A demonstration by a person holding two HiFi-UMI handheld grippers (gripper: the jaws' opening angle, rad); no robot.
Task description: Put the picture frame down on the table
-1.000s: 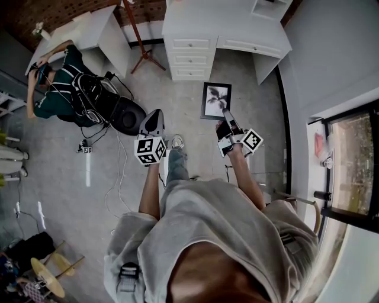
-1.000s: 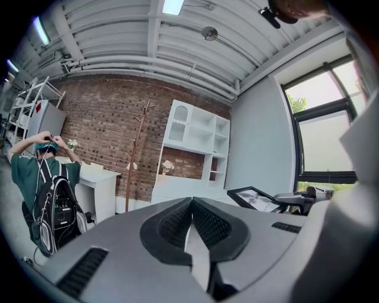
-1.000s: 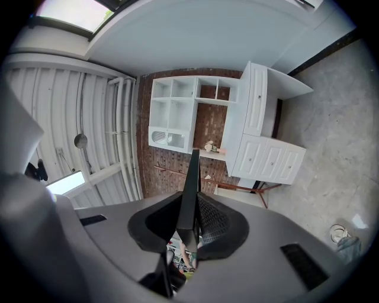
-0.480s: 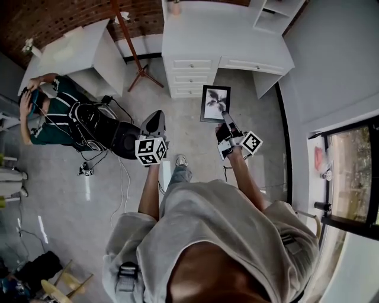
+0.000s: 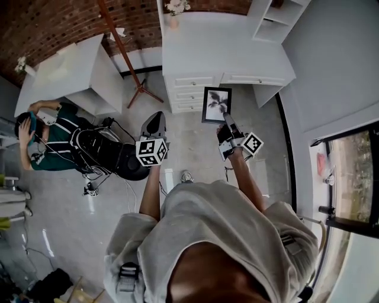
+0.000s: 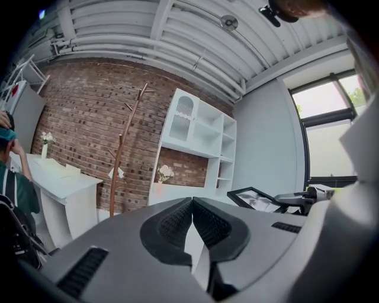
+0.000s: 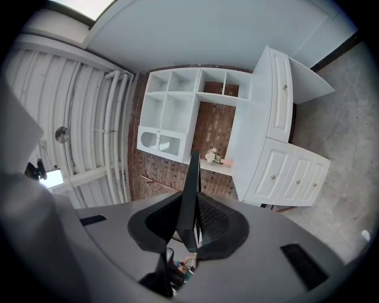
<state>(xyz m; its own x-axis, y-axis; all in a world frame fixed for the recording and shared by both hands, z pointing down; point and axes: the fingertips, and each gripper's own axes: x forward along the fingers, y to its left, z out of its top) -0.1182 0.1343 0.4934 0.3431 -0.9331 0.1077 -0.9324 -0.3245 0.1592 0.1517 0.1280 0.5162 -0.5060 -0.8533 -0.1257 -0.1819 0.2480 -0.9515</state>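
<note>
A black picture frame [image 5: 216, 105] with a black-and-white flower print hangs in the air in front of the white desk [image 5: 219, 47]. My right gripper [image 5: 227, 121] is shut on the frame's near edge. In the right gripper view the frame [image 7: 190, 189] shows edge-on, pinched between the two pads. In the left gripper view the frame [image 6: 257, 200] shows at the right. My left gripper [image 5: 155, 119] is out in front at the left, jaws shut with nothing between them; its pads [image 6: 177, 222] meet.
The white desk has drawers [image 5: 190, 93] below and a shelf unit [image 5: 275, 18] at its right. A wooden coat stand [image 5: 127, 65] and a second white table [image 5: 65, 74] stand left. A seated person [image 5: 56, 142] and cables [image 5: 127, 189] occupy the floor at left. A window [image 5: 352, 171] is right.
Both grippers and the frame have moved forward toward the white desk. The desk now shows larger and nearer. The seated person has slid lower in the head view.
</note>
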